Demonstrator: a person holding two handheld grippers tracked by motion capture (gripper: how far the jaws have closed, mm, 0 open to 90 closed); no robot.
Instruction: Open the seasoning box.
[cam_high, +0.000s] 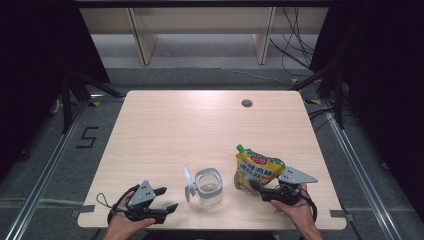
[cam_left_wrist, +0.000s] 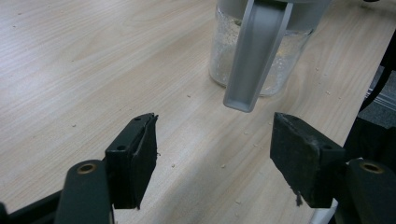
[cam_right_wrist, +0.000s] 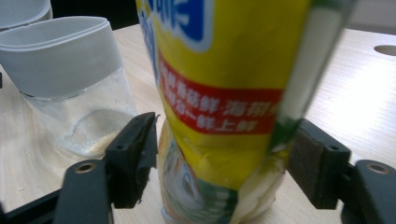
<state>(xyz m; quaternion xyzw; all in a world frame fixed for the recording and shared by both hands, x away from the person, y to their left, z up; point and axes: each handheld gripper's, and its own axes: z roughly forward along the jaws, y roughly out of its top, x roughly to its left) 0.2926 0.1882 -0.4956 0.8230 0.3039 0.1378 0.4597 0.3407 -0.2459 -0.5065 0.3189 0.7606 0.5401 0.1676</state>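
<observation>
A yellow spouted pouch (cam_high: 255, 169) with a green cap (cam_high: 240, 148) stands on the wooden table (cam_high: 200, 125), front right. My right gripper (cam_high: 260, 189) is open around the pouch's lower part (cam_right_wrist: 224, 60); one pad is at its edge, the other a sliver off. To the left of the pouch stands a clear jar (cam_high: 209, 187) with a grey rim and a flipped-up lid (cam_high: 188, 181); a little pale powder lies in its bottom (cam_right_wrist: 88, 126). My left gripper (cam_high: 167, 198) is open and empty at the front left, its jaws aimed at the jar (cam_left_wrist: 224, 51) and the hanging lid (cam_left_wrist: 254, 51).
A round cable hole (cam_high: 246, 103) sits at the table's far right. Small crumbs (cam_left_wrist: 224, 165) dot the wood near the jar. Wooden shelving (cam_high: 200, 30) and floor cables (cam_high: 295, 50) lie beyond the table. Both hands are near the front edge (cam_high: 210, 227).
</observation>
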